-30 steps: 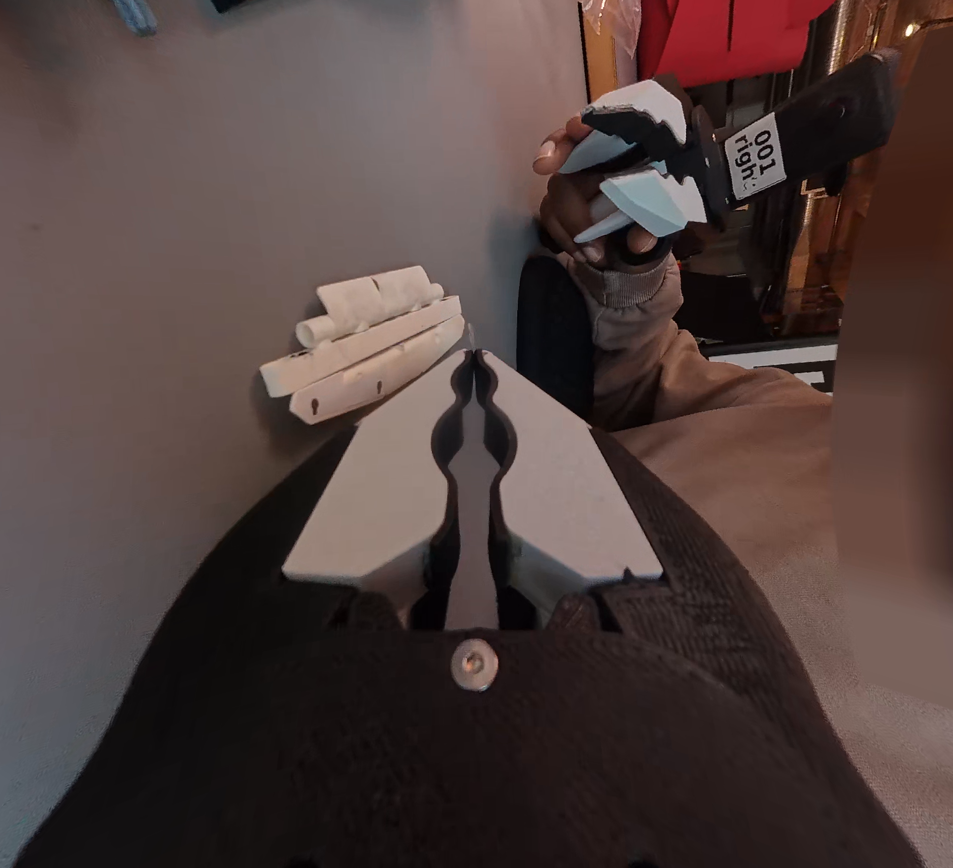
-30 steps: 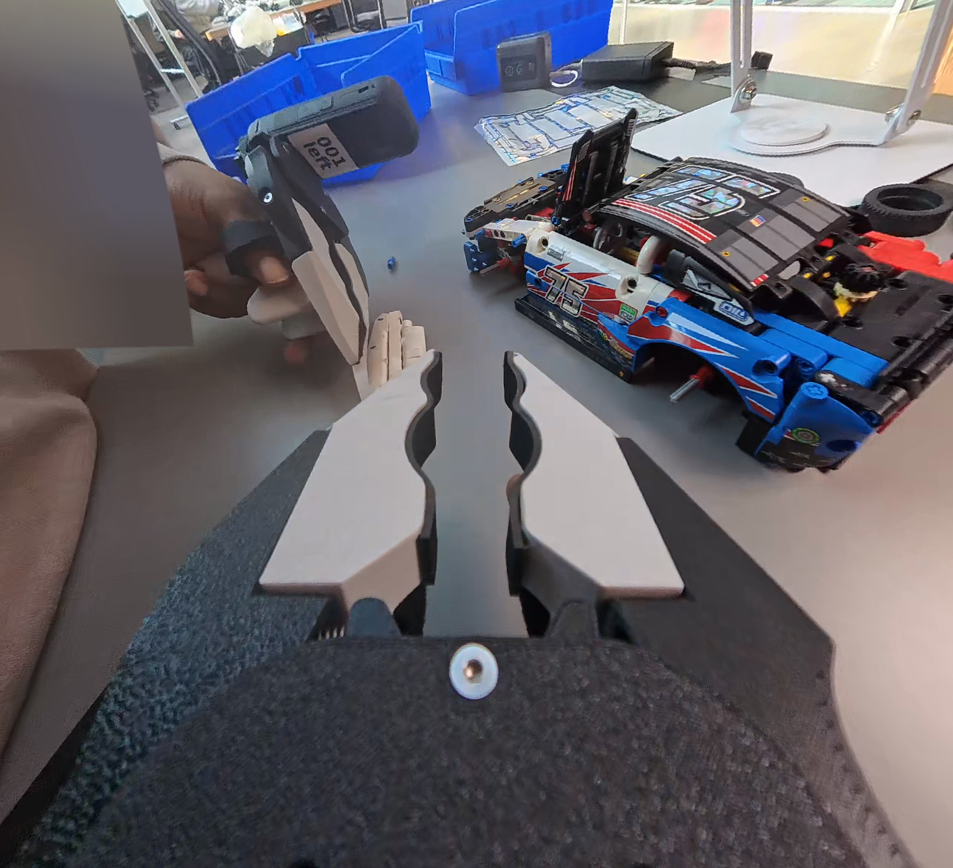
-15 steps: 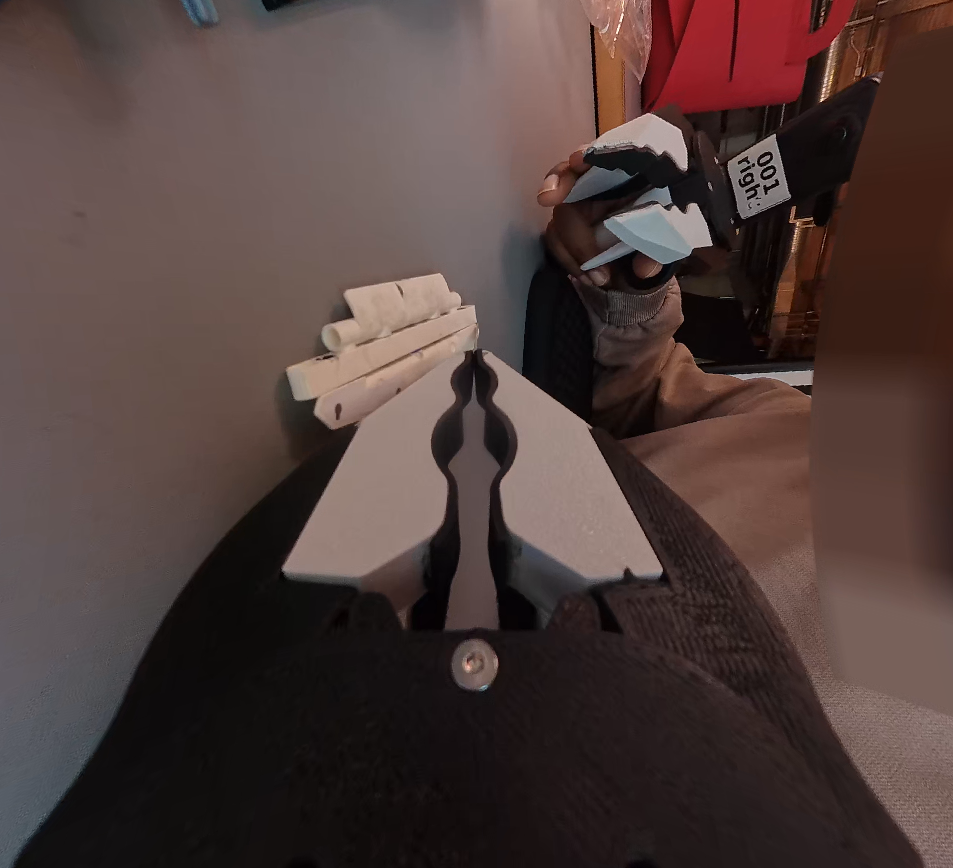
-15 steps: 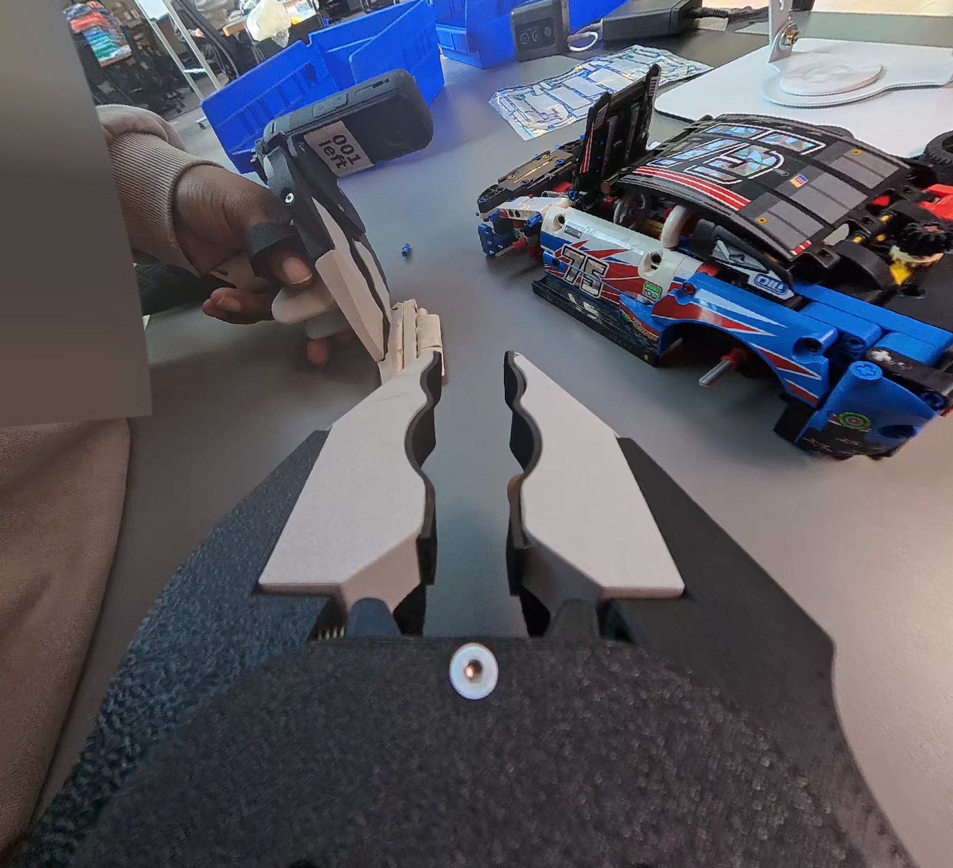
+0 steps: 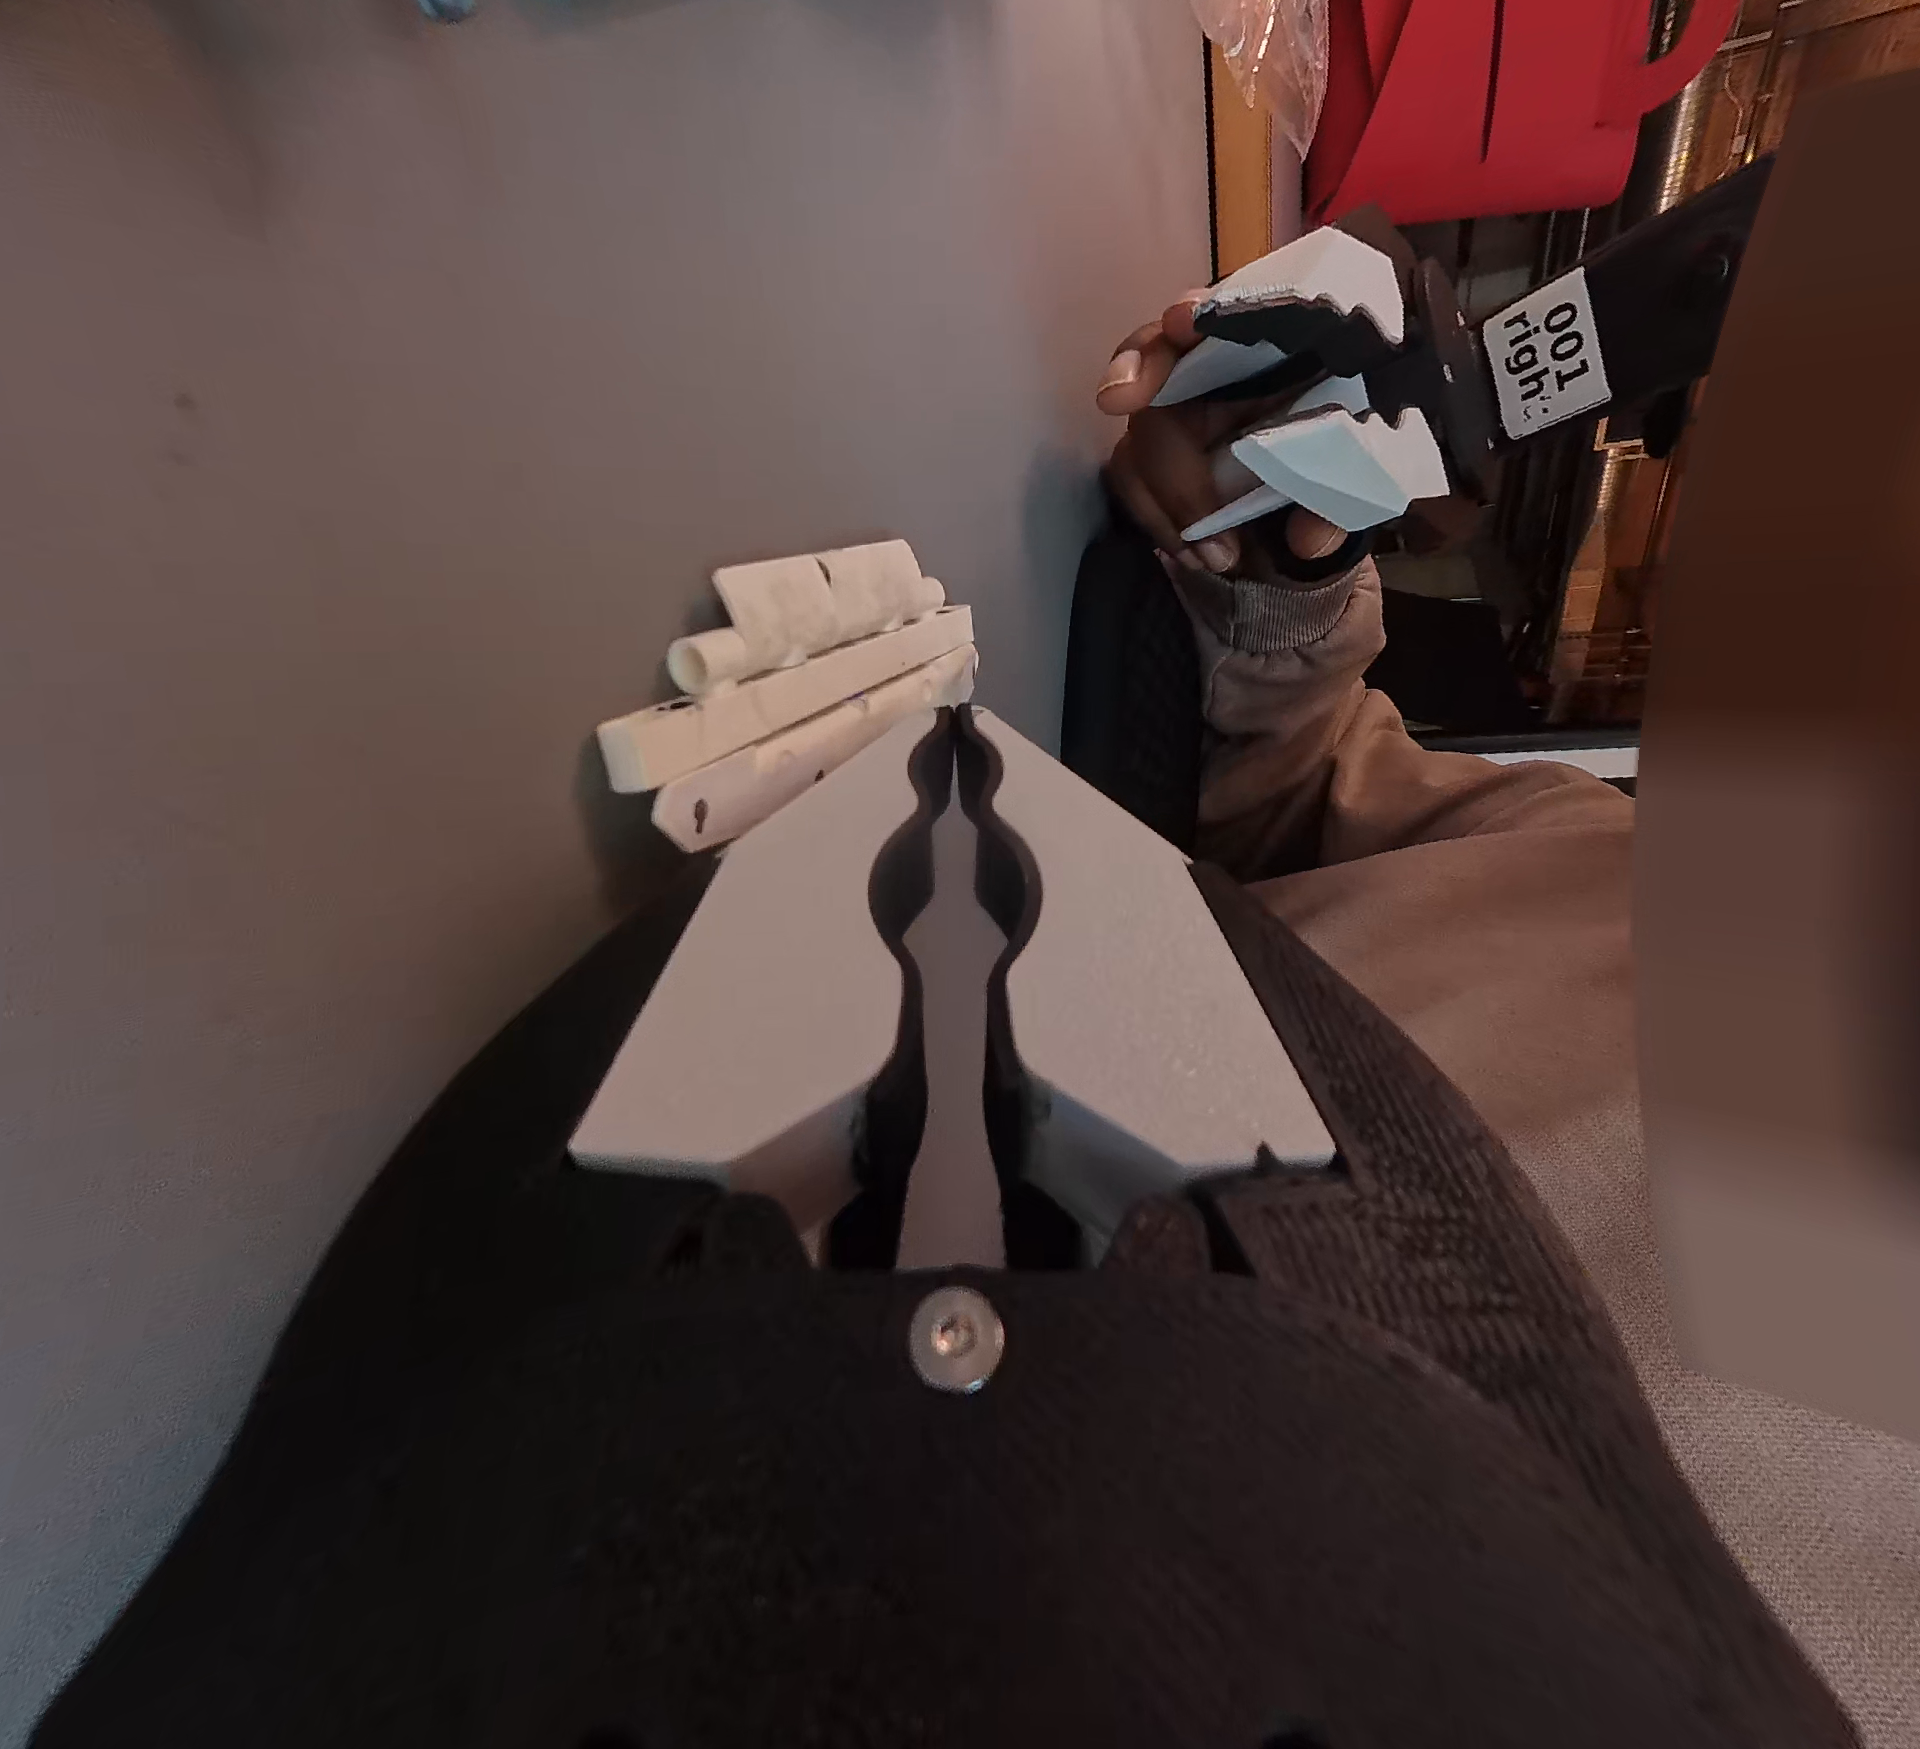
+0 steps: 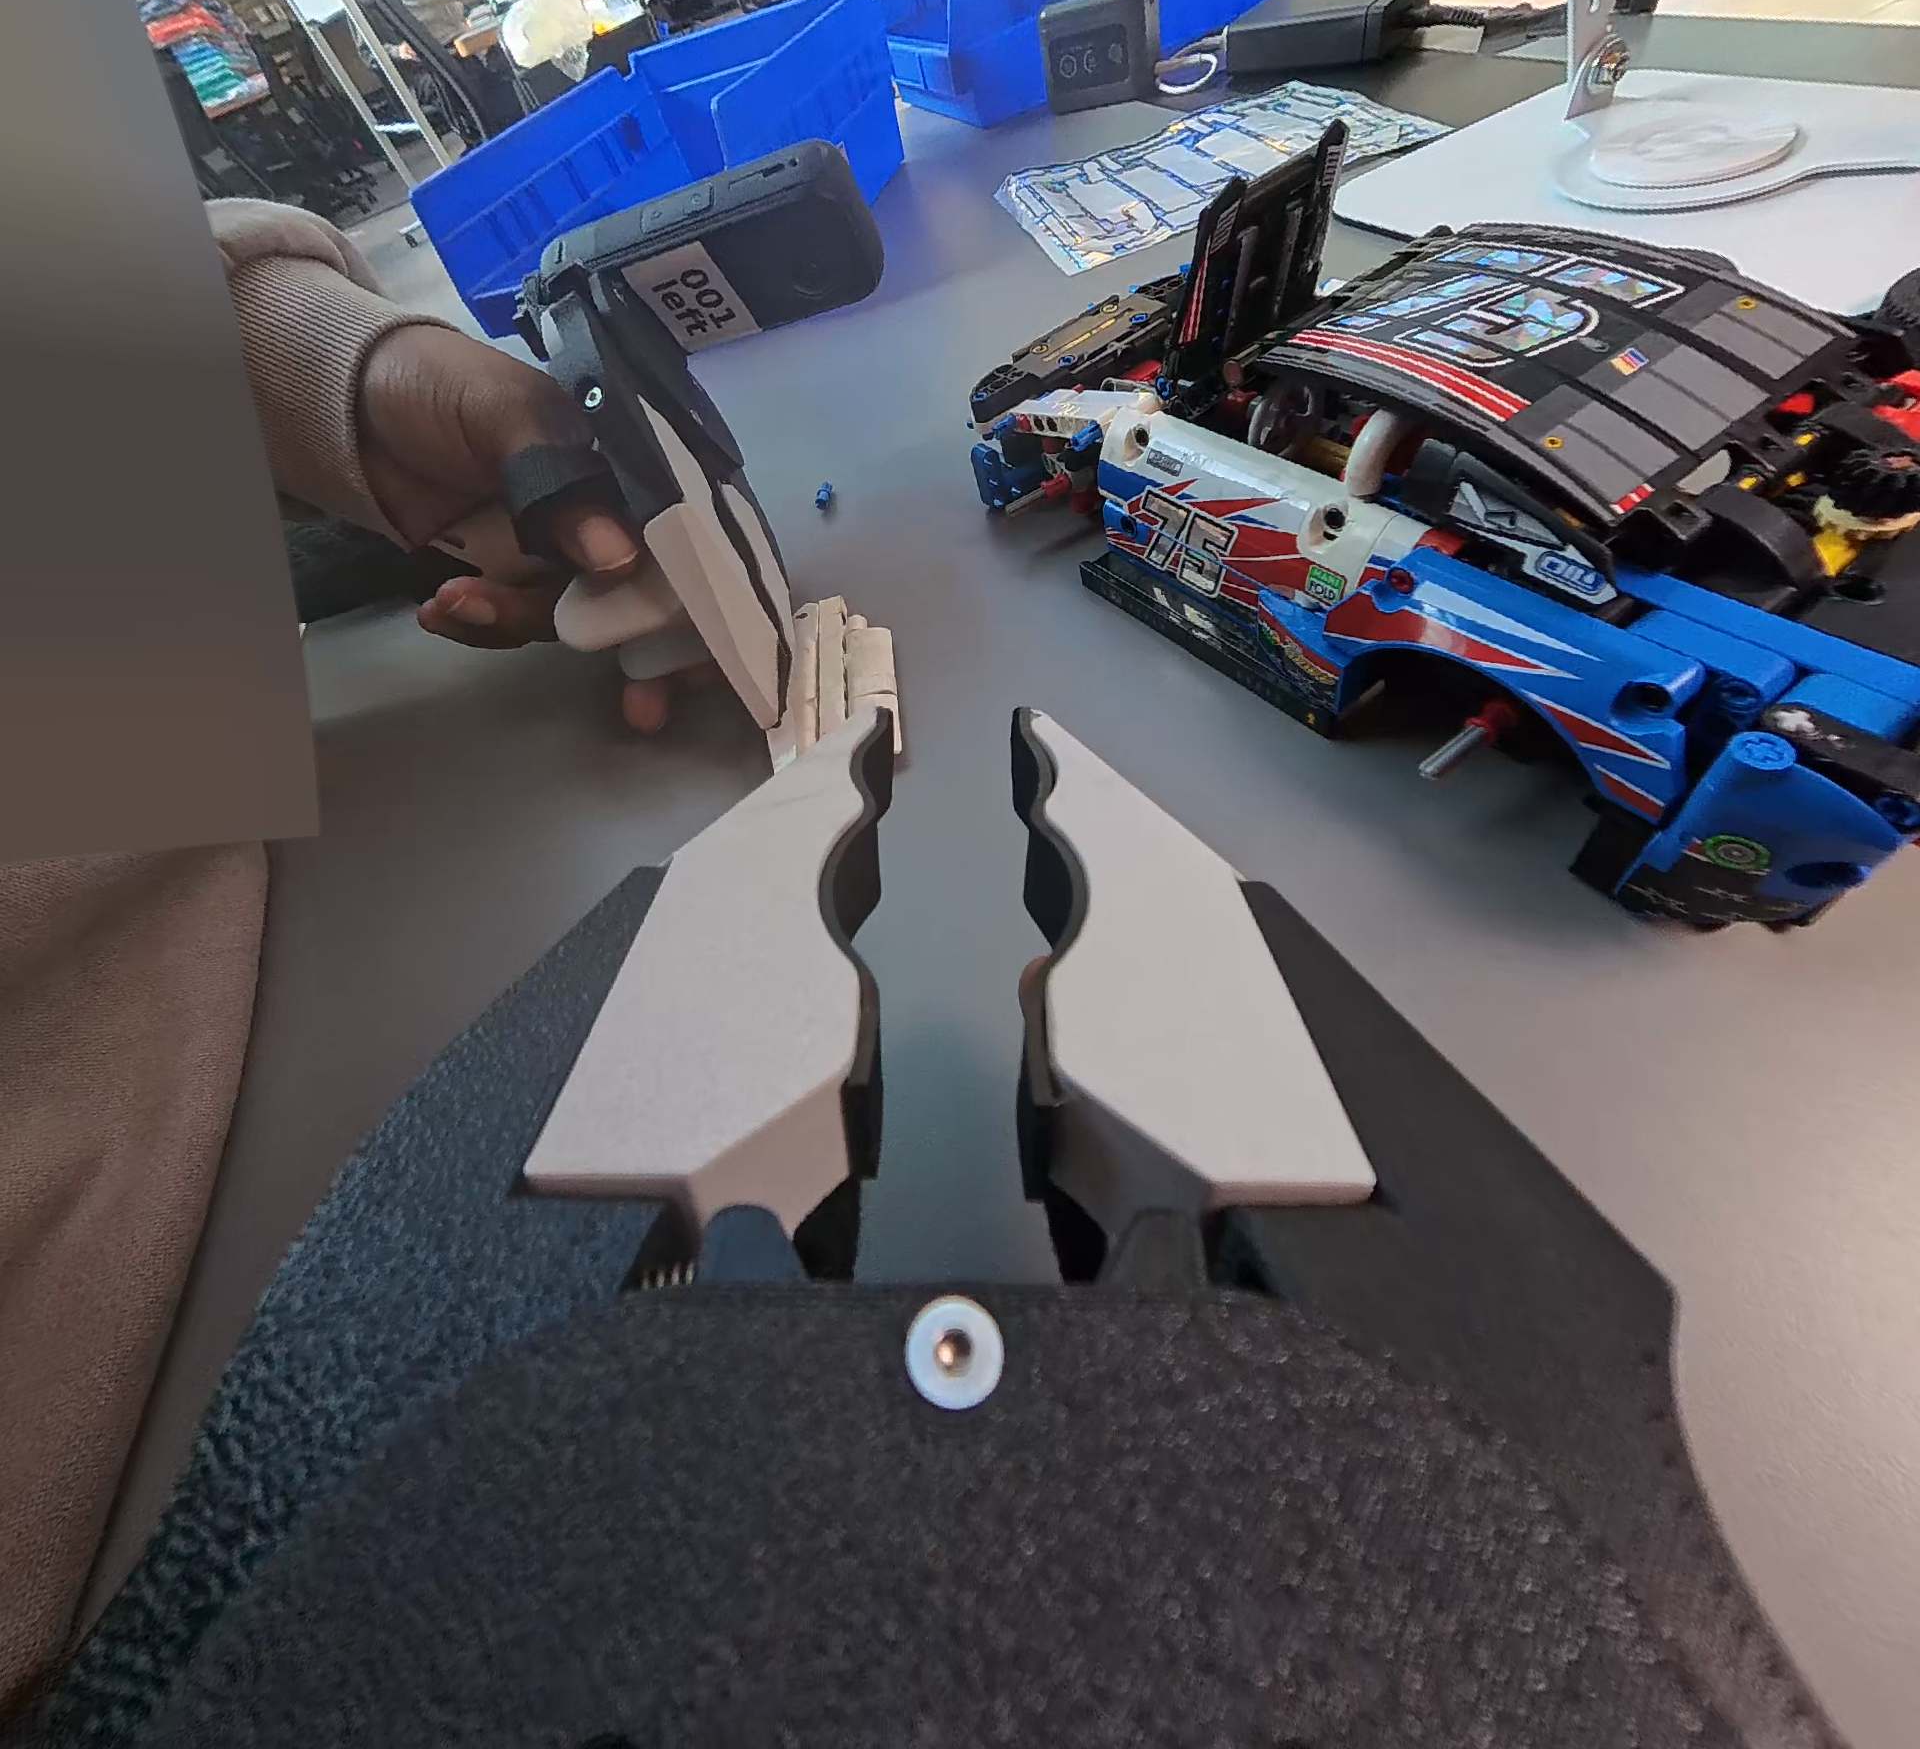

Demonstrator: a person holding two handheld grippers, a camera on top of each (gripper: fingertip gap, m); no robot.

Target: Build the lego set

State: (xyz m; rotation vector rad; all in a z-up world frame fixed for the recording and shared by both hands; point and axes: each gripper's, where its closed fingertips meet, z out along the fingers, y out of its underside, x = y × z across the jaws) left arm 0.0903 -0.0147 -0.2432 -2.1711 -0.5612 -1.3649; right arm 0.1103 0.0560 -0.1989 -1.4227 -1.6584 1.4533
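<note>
A white lego assembly [image 5: 800,691] of long beams and curved panels stands on edge on the grey table [image 5: 520,349]. My left gripper [image 5: 958,714] is shut with its tips pinching the near end of the assembly; the right wrist view shows the left gripper [image 6: 774,712] and the assembly [image 6: 847,671] too. My right gripper [image 6: 954,728] is open and empty, held above the table just right of the assembly; it also shows in the left wrist view [image 5: 1205,421]. A blue, white and black lego race car [image 6: 1455,536] sits to the right.
A tiny blue pin [image 6: 825,495] lies between the left gripper and the car. Blue bins [image 6: 727,130], a printed sheet [image 6: 1195,161], a small black box [image 6: 1099,42] and a white stand base [image 6: 1683,141] lie behind. The person's sleeve [image 5: 1351,795] is near the table edge. The tips of one gripper are about 9 cm away from the tips of the other.
The left gripper has shifted a little across the table with the white assembly still in its tips. The right gripper has stayed open and drifted slightly closer.
</note>
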